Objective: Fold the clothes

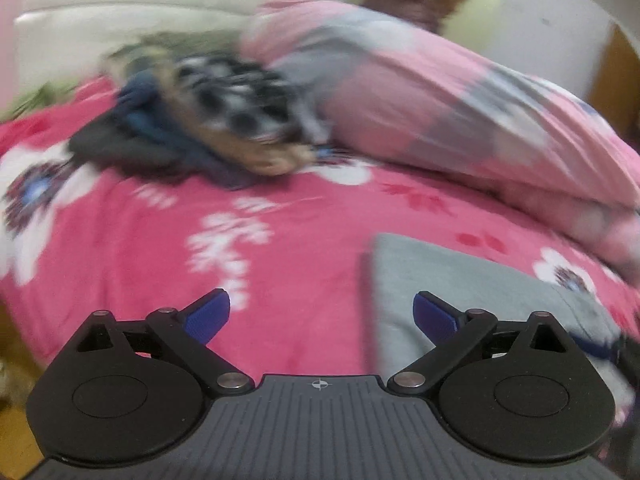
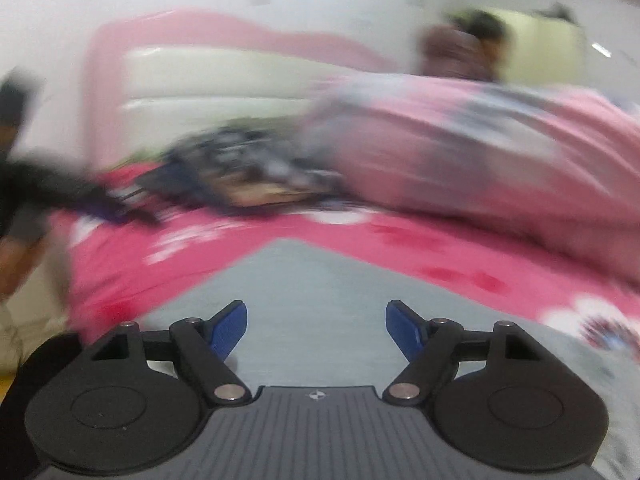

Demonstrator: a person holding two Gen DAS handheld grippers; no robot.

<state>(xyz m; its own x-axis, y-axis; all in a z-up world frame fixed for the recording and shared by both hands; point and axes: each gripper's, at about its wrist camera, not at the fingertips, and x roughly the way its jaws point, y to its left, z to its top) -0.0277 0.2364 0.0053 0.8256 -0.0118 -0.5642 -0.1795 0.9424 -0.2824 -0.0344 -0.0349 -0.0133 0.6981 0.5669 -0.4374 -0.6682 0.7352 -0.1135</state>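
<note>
The grey garment [image 2: 320, 288] is laid flat on the pink bedsheet [image 1: 132, 240], near its front edge; the heap of clothes [image 1: 208, 116] lies further back; the left gripper [image 1: 322, 312] and right gripper [image 2: 316, 330] are spread, nothing pinched; an edge should be gripped squarely before folding.

Both my feeds are evenly, softly lit, with no glare or hard shadows. Motion blur smears the heap of dark patterned clothes [image 1: 208, 120] and the pale pink quilt [image 2: 480, 148], worst on the right wrist view. Fisheye bends the edges; corners go black.
</note>
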